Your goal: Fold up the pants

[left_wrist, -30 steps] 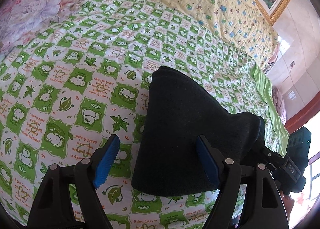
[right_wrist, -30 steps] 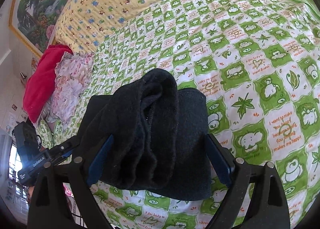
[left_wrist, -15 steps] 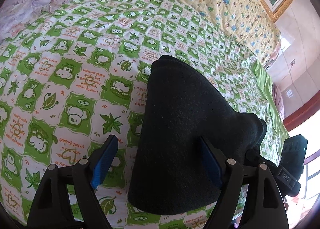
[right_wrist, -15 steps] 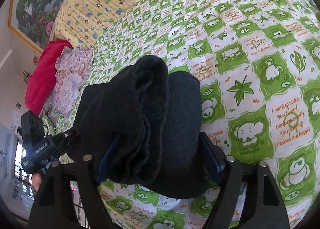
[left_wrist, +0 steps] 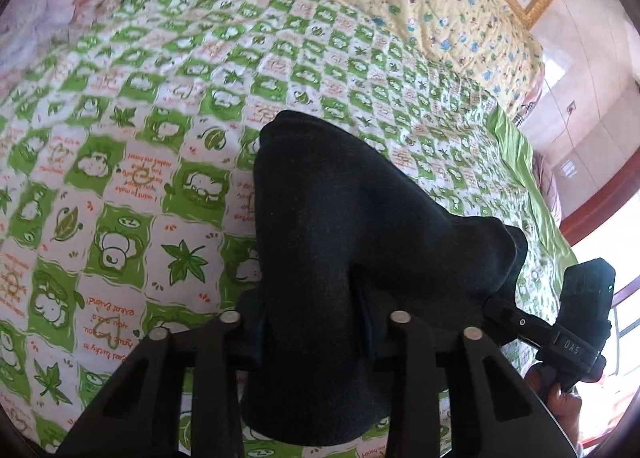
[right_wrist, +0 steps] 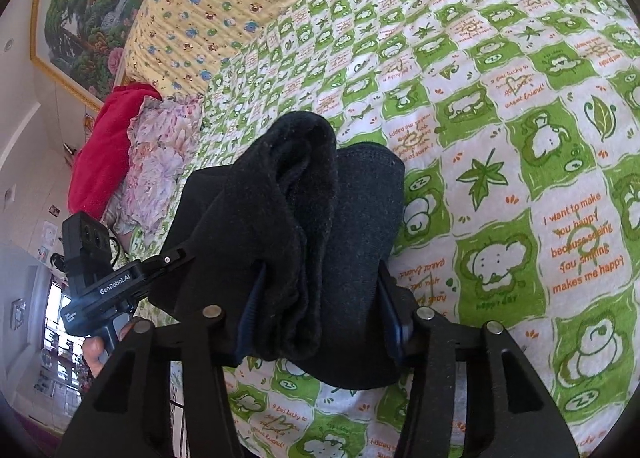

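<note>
left wrist view: the left tool (left_wrist: 312, 322) pinches the folded black pants (left_wrist: 340, 226) over the bed (left_wrist: 120, 178). the right tool (right_wrist: 320, 310) clamps the other end; both should likely lower level, together.

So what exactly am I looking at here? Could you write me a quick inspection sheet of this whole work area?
Surface: bed under a green-and-white checked cartoon sheet; yellow animal-print quilt beyond it.
Job's things: black folded fleece pants, bunched in thick layers, gripped at both sides.
Clutter: pink floral fabric and a red cloth heaped at the bed's edge.
Grippers: left gripper shut on the pants; right gripper shut on the pants, blue finger pads pressed into the cloth.
Cables: a thin dark lead behind the left gripper's camera, in the right wrist view.
Surroundings: gold-framed landscape painting, pale tiled wall, bright window.
</note>
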Action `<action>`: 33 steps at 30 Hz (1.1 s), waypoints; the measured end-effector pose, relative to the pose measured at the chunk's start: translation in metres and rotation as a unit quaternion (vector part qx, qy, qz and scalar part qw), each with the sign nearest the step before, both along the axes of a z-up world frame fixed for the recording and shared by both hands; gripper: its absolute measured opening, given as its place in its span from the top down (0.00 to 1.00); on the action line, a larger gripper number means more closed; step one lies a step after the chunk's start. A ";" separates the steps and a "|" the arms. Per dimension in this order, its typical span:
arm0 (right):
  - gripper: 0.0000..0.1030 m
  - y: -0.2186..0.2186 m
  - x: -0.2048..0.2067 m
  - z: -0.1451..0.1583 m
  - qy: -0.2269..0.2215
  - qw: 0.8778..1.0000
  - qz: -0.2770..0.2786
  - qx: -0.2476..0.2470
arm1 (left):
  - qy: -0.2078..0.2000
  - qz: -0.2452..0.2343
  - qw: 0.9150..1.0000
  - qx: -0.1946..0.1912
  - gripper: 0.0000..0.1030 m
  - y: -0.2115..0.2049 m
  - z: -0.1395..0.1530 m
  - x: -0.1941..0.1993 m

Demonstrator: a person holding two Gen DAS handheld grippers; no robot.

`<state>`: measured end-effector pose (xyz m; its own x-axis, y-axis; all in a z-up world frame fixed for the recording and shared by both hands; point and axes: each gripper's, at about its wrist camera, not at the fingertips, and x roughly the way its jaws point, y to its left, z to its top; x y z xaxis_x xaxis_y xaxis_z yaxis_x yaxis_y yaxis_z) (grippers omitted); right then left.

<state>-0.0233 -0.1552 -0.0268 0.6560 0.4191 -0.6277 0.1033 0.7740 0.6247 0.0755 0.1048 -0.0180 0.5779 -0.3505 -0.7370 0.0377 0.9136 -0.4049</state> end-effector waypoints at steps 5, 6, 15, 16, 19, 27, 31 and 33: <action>0.54 0.004 -0.001 0.011 -0.014 1.000 0.004 -0.007 | -0.010 0.004 1.000 -0.001 0.73 0.001 0.009 -0.008; 0.54 0.005 -0.002 0.015 -0.017 1.000 0.005 -0.011 | -0.014 0.004 1.000 0.001 0.73 0.001 0.012 -0.010; 0.55 0.024 0.010 0.041 -0.046 0.998 0.035 -0.024 | -0.047 0.036 0.998 0.012 0.75 0.014 0.040 -0.031; 0.55 0.027 0.015 0.044 -0.048 0.998 0.041 -0.024 | -0.049 0.040 0.998 0.014 0.75 0.017 0.043 -0.033; 0.55 0.036 0.026 0.049 -0.057 0.996 0.057 -0.024 | -0.059 0.059 0.996 0.021 0.75 0.029 0.052 -0.039; 0.55 0.075 0.071 0.064 -0.079 0.990 0.111 -0.046 | -0.075 0.119 0.989 0.034 0.75 0.073 0.068 -0.047; 0.55 0.092 0.093 0.065 -0.080 0.987 0.131 -0.056 | -0.071 0.145 0.986 0.034 0.75 0.095 0.065 -0.043; 0.55 0.099 0.106 0.065 -0.081 0.985 0.139 -0.060 | -0.070 0.153 0.985 0.039 0.75 0.103 0.064 -0.039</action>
<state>0.0832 -0.0560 0.0382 0.6223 0.5257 -0.5799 -0.2171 0.8277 0.5174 0.0364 0.2075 0.0458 0.7458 -0.0899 -0.6601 -0.1941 0.9186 -0.3443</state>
